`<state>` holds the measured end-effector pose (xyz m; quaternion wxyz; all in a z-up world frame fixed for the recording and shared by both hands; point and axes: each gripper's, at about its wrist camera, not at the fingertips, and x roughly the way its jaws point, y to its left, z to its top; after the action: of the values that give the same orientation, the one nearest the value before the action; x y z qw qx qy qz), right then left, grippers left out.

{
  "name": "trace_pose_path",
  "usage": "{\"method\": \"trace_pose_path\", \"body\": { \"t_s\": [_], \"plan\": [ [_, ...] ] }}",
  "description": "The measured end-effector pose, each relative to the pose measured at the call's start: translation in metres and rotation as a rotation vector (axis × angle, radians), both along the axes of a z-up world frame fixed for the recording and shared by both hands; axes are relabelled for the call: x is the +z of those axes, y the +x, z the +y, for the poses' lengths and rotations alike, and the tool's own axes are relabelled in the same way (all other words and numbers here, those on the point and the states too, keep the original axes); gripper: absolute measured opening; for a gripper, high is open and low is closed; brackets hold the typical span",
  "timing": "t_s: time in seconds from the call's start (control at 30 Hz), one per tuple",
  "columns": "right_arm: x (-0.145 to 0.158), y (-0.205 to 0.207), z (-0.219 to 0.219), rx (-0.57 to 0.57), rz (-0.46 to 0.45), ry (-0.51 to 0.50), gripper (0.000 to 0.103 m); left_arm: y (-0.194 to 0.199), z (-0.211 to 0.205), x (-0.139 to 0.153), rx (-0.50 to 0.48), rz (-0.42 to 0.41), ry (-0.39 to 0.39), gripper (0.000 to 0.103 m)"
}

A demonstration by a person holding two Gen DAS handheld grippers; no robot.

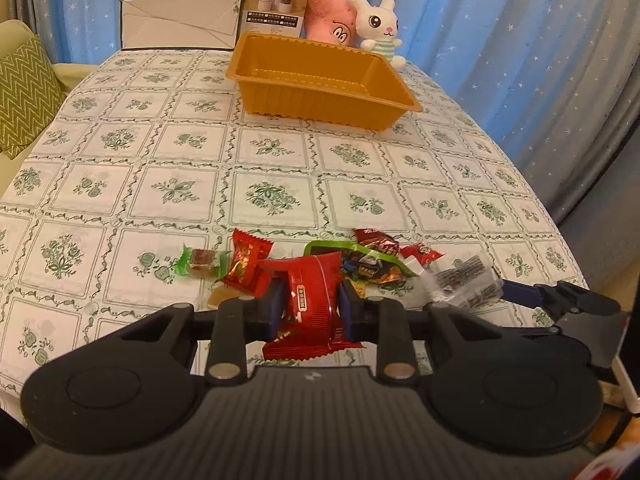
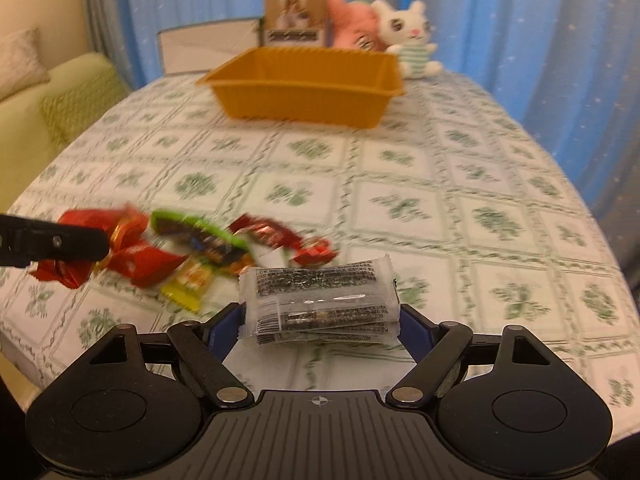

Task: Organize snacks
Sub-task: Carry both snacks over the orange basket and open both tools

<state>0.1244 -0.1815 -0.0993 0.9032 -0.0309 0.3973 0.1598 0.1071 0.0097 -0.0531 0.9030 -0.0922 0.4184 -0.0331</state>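
Left hand-held gripper (image 1: pixel 310 307) is clamped on the red snack packet (image 1: pixel 314 304), well short of the orange tray (image 1: pixel 320 76). Right hand-held gripper (image 2: pixel 320 320) stands wide around the clear packet (image 2: pixel 320 300); can't tell if the pads bite. Close it fully before lifting, then carry both over the tray rim, release low.

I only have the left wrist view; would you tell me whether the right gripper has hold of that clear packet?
Observer: Yes, the right gripper holds the clear packet between both fingers.
Operator: Is it a single packet?
Observer: It looks like a small stack.
Operator: Does my red packet hide anything?
Observer: A yellow candy lies on the tablecloth beside the red wrappers.
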Motion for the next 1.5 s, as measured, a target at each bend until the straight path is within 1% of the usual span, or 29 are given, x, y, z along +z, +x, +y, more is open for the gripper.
{"method": "trace_pose_path", "body": {
  "t_s": [0.17,0.27,0.33,0.57,0.73,0.8,0.9,1.1,1.27,1.37,1.5],
  "plan": [
    [0.024,0.009,-0.013,-0.041,-0.055,0.035,0.082,0.017,-0.006,0.010,-0.023,-0.031,-0.001,0.026],
    [0.036,0.024,-0.014,-0.042,-0.083,0.045,0.082,0.034,-0.008,0.021,-0.038,-0.066,0.015,0.026],
    [0.044,0.037,-0.012,-0.036,-0.101,0.056,0.082,0.049,-0.006,0.028,-0.044,-0.087,0.009,0.026],
    [0.076,0.103,-0.002,-0.021,-0.182,0.086,0.082,0.119,0.010,0.052,-0.042,-0.174,0.040,0.026],
    [0.094,0.159,0.007,-0.029,-0.211,0.118,0.082,0.173,0.025,0.058,-0.025,-0.221,0.062,0.026],
    [0.094,0.181,0.013,-0.026,-0.212,0.118,0.082,0.194,0.032,0.057,-0.014,-0.231,0.070,0.026],
    [0.089,0.212,0.020,-0.020,-0.194,0.132,0.082,0.223,0.041,0.048,-0.008,-0.232,0.057,0.026],
    [0.063,0.268,0.028,-0.030,-0.125,0.161,0.082,0.263,0.056,0.020,-0.006,-0.205,0.040,0.026],
    [0.047,0.296,0.035,-0.035,-0.102,0.158,0.082,0.284,0.061,0.004,-0.016,-0.186,0.040,0.026],
    [0.040,0.305,0.039,-0.024,-0.099,0.156,0.082,0.293,0.062,0.001,-0.027,-0.191,0.053,0.026],
    [0.033,0.313,0.040,-0.039,-0.105,0.166,0.082,0.303,0.061,-0.003,-0.037,-0.200,0.064,0.027]
  ]
}}
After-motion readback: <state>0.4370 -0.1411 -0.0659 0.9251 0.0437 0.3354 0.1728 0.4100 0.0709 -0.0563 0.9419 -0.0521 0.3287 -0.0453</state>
